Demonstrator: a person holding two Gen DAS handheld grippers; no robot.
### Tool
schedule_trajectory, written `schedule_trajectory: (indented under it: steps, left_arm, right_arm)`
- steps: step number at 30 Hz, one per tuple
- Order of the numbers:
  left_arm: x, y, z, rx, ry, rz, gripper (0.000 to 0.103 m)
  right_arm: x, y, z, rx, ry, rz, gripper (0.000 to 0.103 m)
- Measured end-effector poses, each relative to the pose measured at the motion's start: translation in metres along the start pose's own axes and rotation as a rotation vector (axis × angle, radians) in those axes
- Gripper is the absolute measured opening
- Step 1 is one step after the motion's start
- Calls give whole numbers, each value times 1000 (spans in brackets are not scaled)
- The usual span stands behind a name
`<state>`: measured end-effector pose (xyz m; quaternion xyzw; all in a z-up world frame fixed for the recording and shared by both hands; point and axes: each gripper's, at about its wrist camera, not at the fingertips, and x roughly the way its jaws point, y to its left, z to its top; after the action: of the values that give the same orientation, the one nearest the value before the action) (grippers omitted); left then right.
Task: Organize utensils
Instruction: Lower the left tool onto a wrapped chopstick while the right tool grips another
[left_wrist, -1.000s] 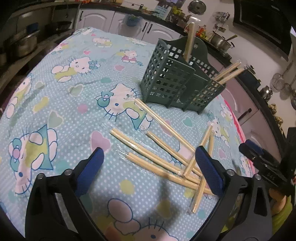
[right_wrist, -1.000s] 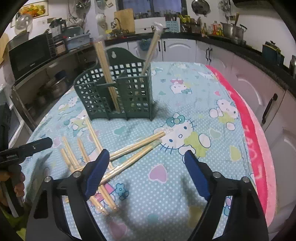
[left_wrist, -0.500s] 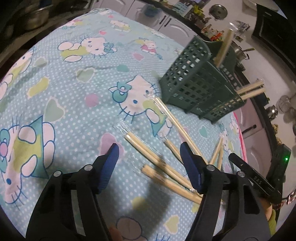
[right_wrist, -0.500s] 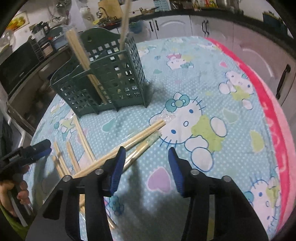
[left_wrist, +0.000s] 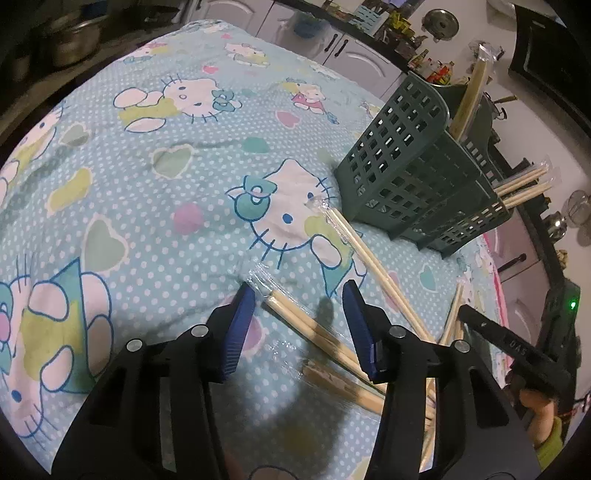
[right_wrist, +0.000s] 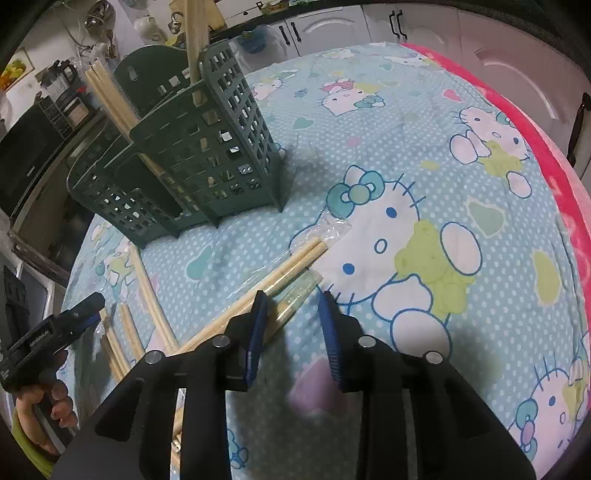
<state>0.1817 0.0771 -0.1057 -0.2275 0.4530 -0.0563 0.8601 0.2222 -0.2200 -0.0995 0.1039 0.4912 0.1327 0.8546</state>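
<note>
Cartoon-print cloth (left_wrist: 155, 192) carries crisscrossed wrapped chopsticks (left_wrist: 314, 328) between both closing tools (left_wrist: 297, 317) (right_wrist: 291, 314), green caddy (right_wrist: 192, 155) behind.

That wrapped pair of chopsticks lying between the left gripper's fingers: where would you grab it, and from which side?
Probably from above, across the wooden shafts just behind the loose wrapper tip. The wrapped chopstick pair lies flat on the cloth, so the closing left gripper should straddle its narrow width; the clear plastic end looks floppy.
</note>
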Motion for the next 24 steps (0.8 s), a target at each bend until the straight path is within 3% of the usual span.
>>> schedule_trajectory:
  steps: [9,24]
  left_arm:
    - [0,5,-1,19,-14,38,21]
    - [0,12,6,5,6,17,6]
  right_arm:
    - [3,1,0,-11,-13,-29,22]
    - [-8,-16,-1,55,-40,-29,8]
